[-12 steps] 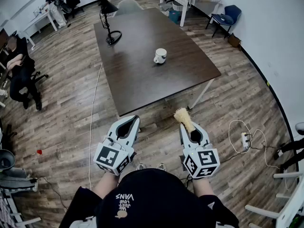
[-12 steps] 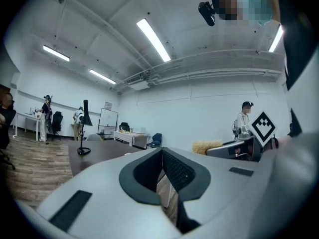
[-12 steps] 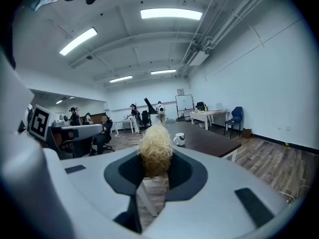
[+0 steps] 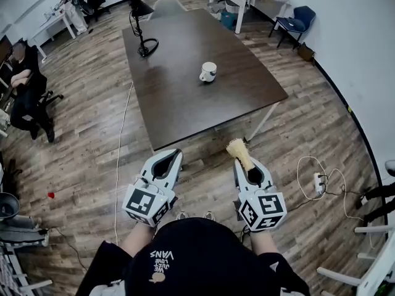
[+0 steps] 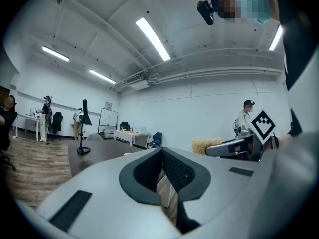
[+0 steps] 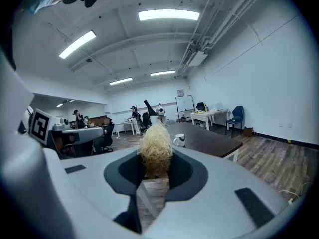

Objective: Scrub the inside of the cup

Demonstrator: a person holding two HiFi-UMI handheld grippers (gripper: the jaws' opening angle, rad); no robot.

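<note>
A white cup (image 4: 208, 72) stands on the dark brown table (image 4: 185, 97), well ahead of both grippers; it also shows small in the right gripper view (image 6: 179, 140). My left gripper (image 4: 173, 159) is shut with nothing between its jaws (image 5: 162, 173). My right gripper (image 4: 245, 163) is shut on a scrub brush, whose pale yellow bristly head (image 4: 236, 150) sticks out past the fingertips and fills the middle of the right gripper view (image 6: 155, 143). Both grippers hover over the wooden floor, short of the table's near edge.
A black desk lamp (image 4: 141, 29) stands at the table's far left. A grey chair (image 4: 166, 6) sits behind the table, a blue chair (image 4: 295, 20) at the far right. A power strip with cables (image 4: 319, 182) lies on the floor at right. A seated person (image 4: 28, 91) is at left.
</note>
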